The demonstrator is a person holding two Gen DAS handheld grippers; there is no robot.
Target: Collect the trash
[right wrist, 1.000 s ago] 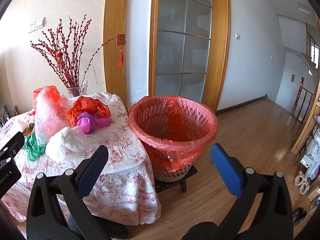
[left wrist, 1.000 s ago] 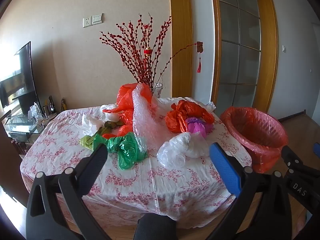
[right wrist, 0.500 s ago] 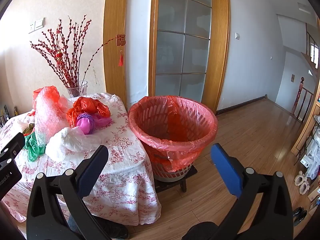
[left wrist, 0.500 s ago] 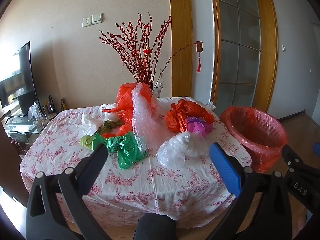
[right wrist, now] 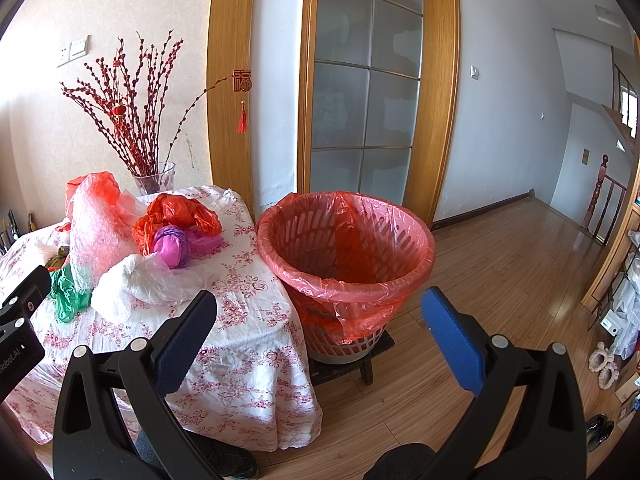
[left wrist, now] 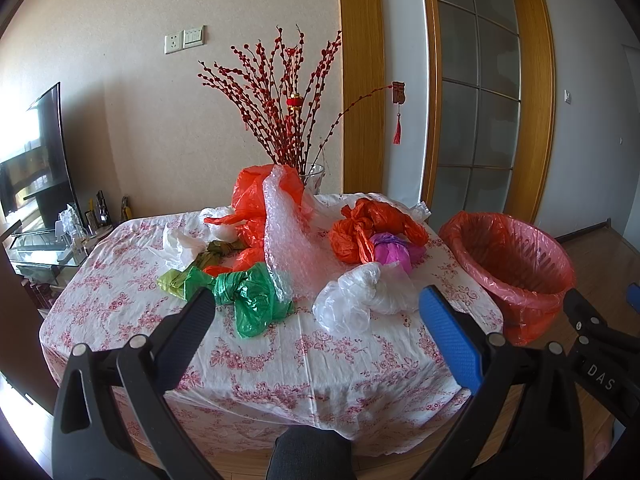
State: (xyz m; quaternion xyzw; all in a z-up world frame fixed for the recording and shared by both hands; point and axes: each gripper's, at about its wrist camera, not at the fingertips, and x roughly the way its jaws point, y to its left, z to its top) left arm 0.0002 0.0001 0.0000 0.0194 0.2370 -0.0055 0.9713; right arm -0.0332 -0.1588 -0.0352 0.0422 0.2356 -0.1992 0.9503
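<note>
Two tongs, left tongs and right tongs, stand wide apart and empty, held short of the bench, presumably awaiting a first pick. The trash lies heaped on the bench: a white bag nearest the edge, a green bag, bubble wrap. The lined bin sits raised on a stool just beside the bench, apparently to shorten each drop. Nothing shows inside it.

A white tablecloth printed with pink-red flowers carries green, orange, magenta and clear white bags; a red liner covers the pale basket, beside red-budded branches and honey-coloured door frames.
</note>
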